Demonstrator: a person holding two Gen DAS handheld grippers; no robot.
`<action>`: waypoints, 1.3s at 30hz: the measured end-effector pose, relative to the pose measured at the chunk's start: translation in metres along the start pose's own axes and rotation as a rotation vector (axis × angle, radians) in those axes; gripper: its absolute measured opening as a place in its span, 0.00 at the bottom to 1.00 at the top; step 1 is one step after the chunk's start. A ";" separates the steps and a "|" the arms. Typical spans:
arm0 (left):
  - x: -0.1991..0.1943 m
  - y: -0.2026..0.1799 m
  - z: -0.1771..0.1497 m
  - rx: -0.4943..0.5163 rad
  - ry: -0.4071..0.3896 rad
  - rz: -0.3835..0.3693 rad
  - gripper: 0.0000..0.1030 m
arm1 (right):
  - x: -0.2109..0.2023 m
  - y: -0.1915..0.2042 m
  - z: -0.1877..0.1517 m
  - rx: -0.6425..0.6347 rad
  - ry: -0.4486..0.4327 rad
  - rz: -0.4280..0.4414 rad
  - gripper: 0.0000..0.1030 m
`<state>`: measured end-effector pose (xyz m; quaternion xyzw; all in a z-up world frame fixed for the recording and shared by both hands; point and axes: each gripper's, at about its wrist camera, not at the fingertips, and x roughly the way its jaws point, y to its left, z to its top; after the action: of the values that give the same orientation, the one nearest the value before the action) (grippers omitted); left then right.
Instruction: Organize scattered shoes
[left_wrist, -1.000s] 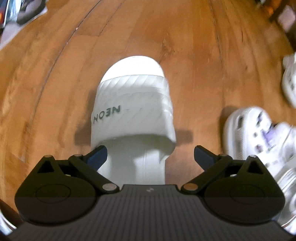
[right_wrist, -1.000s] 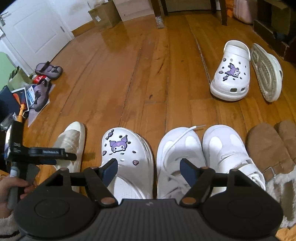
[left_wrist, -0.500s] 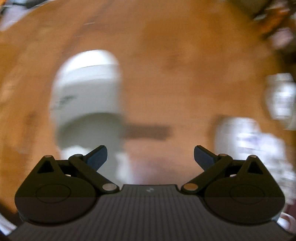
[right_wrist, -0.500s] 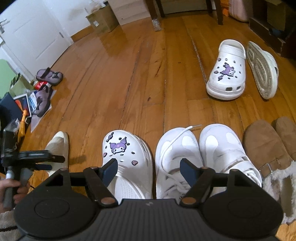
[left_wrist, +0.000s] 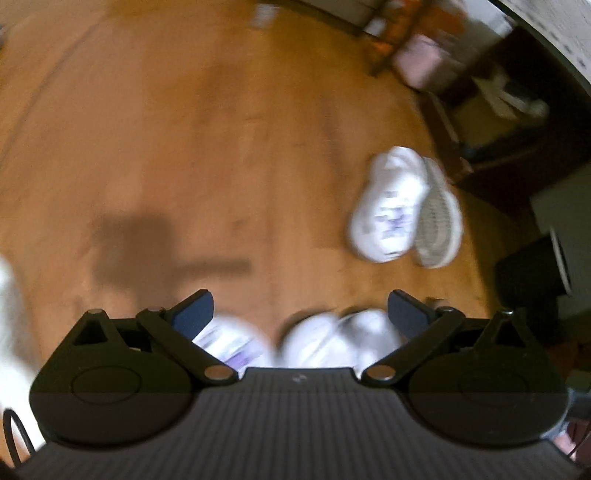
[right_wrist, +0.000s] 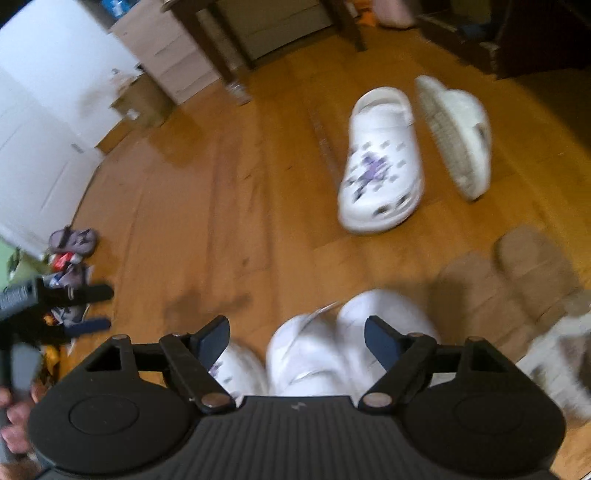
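Note:
Both views are motion-blurred. My left gripper (left_wrist: 300, 312) is open and empty above the wood floor. Under it lie a white clog with purple charms (left_wrist: 232, 345) and a pair of white sneakers (left_wrist: 340, 338). A second charm clog (left_wrist: 391, 206) and a white slide on its side (left_wrist: 439, 218) lie farther right. My right gripper (right_wrist: 297, 338) is open and empty over the sneakers (right_wrist: 332, 350). Ahead of it are the far clog (right_wrist: 380, 166) and the tipped slide (right_wrist: 458, 136). My left gripper (right_wrist: 55, 306) shows at the left edge of the right wrist view.
Brown fur-lined slippers (right_wrist: 517, 280) lie at the right. Small purple sandals (right_wrist: 72, 240) and clutter sit by a white door (right_wrist: 44, 122) at the left. Table legs (right_wrist: 218, 40), a cardboard box (right_wrist: 140, 99) and dark furniture (left_wrist: 517, 122) stand at the back.
My left gripper has swung right, away from the white NEON slide, and now faces the row of shoes. My right gripper has moved forward and tilted up. Both stay open.

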<state>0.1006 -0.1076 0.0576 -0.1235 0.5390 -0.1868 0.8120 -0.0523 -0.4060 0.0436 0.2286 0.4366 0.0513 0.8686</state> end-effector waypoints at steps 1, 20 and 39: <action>0.019 -0.013 0.016 0.047 0.033 0.018 1.00 | -0.002 -0.002 0.005 -0.007 -0.011 0.000 0.78; 0.264 -0.143 0.150 -0.041 0.076 0.162 0.97 | 0.061 -0.062 0.057 0.029 0.085 -0.054 0.79; 0.237 -0.091 0.112 -0.107 0.203 0.115 0.72 | 0.042 -0.070 0.045 0.108 0.058 0.008 0.82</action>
<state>0.2714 -0.2928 -0.0594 -0.1159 0.6338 -0.1224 0.7549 0.0010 -0.4722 0.0050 0.2752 0.4627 0.0378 0.8419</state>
